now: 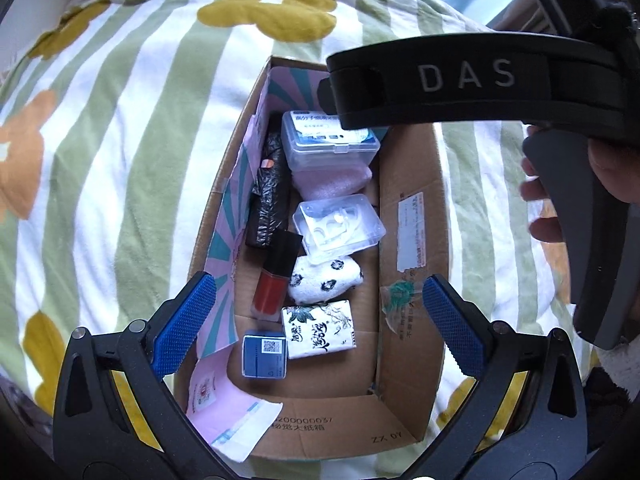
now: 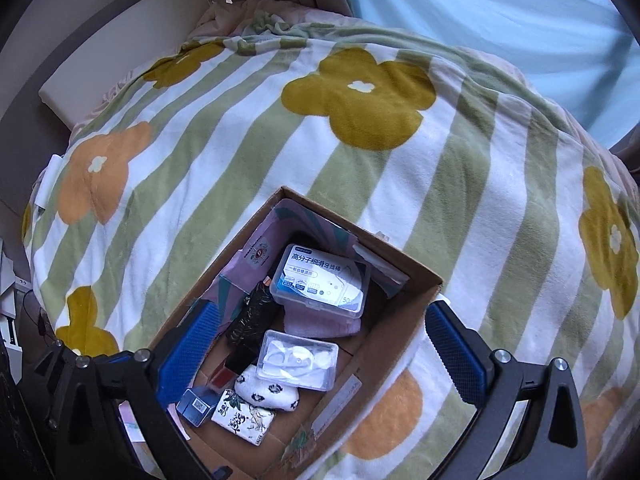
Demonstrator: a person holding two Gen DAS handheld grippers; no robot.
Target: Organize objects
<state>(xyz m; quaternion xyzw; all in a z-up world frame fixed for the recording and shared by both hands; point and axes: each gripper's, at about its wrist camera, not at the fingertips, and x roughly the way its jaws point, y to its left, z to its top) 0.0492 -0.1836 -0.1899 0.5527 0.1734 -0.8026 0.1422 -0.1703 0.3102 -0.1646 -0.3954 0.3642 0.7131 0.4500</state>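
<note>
An open cardboard box [image 1: 412,240] [image 2: 404,320] lies on a striped flower blanket. Inside are a labelled clear floss box [image 1: 328,144] [image 2: 320,284] on a pink cloth [image 1: 332,184], a clear plastic case [image 1: 340,224] [image 2: 298,360], a black crinkled bag [image 1: 270,196], a red bottle with black cap [image 1: 274,280], a white patterned cloth roll [image 1: 324,280] [image 2: 266,392], a tissue pack [image 1: 318,330] [image 2: 244,420] and a small blue box [image 1: 265,354] [image 2: 196,404]. My left gripper [image 1: 316,328] is open and empty above the box's near end. My right gripper [image 2: 320,352] is open and empty above the box; its body [image 1: 480,84] shows in the left wrist view.
The blanket [image 2: 360,140] covers a bed around the box. A white pillow or board [image 2: 120,40] lies at the far left. A pink paper sheet [image 1: 224,412] hangs over the box's near left corner. A light blue surface [image 2: 500,20] is behind the bed.
</note>
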